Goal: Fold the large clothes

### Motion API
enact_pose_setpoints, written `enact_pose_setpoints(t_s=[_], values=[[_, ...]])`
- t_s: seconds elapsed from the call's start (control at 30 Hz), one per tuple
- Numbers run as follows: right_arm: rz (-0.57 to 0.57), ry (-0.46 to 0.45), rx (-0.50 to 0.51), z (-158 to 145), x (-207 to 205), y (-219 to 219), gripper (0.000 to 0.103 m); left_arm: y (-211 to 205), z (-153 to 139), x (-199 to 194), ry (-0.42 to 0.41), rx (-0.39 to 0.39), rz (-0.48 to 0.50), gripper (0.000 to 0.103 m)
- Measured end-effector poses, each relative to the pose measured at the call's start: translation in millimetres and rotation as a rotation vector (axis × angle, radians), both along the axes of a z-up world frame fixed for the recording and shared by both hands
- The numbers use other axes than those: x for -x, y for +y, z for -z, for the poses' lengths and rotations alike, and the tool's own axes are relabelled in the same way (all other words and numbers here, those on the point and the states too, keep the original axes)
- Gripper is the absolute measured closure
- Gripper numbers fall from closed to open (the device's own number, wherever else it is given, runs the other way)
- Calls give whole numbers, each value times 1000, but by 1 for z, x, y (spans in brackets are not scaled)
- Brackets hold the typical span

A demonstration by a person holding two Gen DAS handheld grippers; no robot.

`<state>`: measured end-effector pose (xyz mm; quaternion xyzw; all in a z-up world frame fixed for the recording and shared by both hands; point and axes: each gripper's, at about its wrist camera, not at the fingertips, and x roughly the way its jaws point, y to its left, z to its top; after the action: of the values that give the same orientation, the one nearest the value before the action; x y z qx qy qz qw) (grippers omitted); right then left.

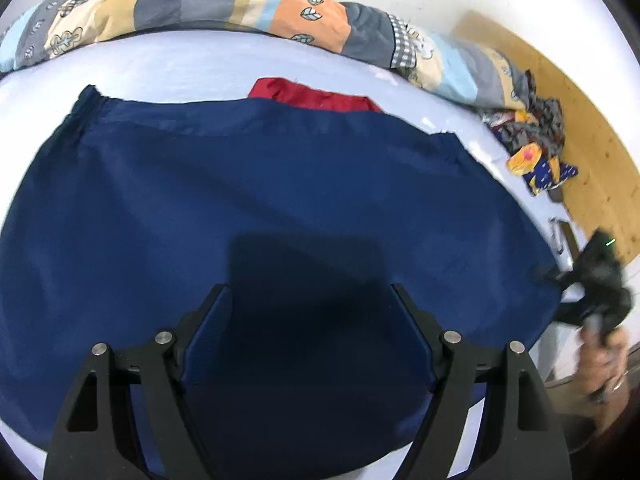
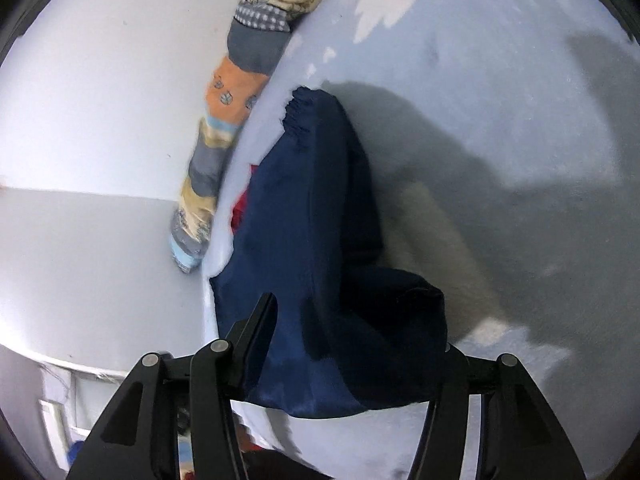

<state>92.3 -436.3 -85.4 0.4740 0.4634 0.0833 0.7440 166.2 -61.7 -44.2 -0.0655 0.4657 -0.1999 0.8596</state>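
A large navy garment [image 1: 280, 184] lies spread flat on the pale blue bed [image 1: 180, 64], its gathered waistband at the far side. A red garment [image 1: 316, 98] peeks out from under its far edge. My left gripper [image 1: 308, 292] hovers open over the near middle of the cloth, nothing pinched. At the cloth's right corner is my right gripper [image 1: 568, 284], held by a hand [image 1: 604, 356]. In the right wrist view the navy garment [image 2: 312, 208] bunches between the wide-apart jaws of the right gripper [image 2: 356, 320] and drapes over the right finger, hiding its tip.
A rolled patchwork quilt [image 1: 240, 4] lines the bed's far edge against the white wall. A pile of mixed clothes [image 1: 532, 136] sits at the far right corner, beside a wooden floor [image 1: 592, 140]. Bare sheet [image 2: 500, 100] extends right of the garment.
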Motion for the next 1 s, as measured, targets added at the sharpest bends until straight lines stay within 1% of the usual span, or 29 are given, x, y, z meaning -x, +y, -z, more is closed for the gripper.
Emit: enact_pose_setpoints(t_s=[0.03,0.07,0.2,0.23,0.27,0.3,0.33,0.37,0.47,0.53,0.6,0.67,0.7,0.77,0.8,0.83,0.9,0.93,1.0], values=[[-8,59,53,9,-5,2,47,-4,-1,-2,-4,0,4,25],[-6,79,53,17,-7,1,47,-8,-1,-3,-11,-3,7,25],[31,52,-10,25,-19,-6,47,-25,3,-6,-33,-41,26,25],[42,44,-26,26,-22,-7,50,-29,5,-7,-37,-58,30,25],[40,36,-25,25,-25,-6,62,-33,7,-8,-40,-80,32,25],[26,19,-10,21,-30,-4,67,-36,9,-9,-41,-94,32,25],[22,0,1,15,-33,0,71,-38,10,-10,-40,-104,30,25],[22,-15,15,8,-34,3,73,-39,10,-11,-40,-109,27,25],[14,-63,74,-27,-40,21,74,-42,13,-16,-37,-121,1,25],[13,-94,83,-38,-36,25,74,-43,19,-21,-28,-159,-33,24],[11,-117,69,-45,-33,27,74,-44,23,-22,-25,-170,-51,23],[5,-128,64,-50,-31,29,74,-47,22,-21,-47,-192,-60,23],[3,-133,63,-52,-28,29,74,-46,18,-20,-62,-186,-79,25],[3,-133,68,-54,-29,29,74,-38,8,-18,-116,-143,-128,25],[1,-134,65,-54,-25,26,74,-35,7,-20,-124,-163,-147,25],[-1,-135,63,-55,-25,25,74,-34,10,-24,-114,-192,-162,25],[-3,-138,59,-55,-22,25,74,-30,30,-34,-24,-194,-152,22],[-5,-141,58,-56,-24,26,74,-32,34,-34,-34,-205,-151,21],[-12,-150,58,-58,-27,28,74,-40,36,-31,-62,-258,-148,19]])
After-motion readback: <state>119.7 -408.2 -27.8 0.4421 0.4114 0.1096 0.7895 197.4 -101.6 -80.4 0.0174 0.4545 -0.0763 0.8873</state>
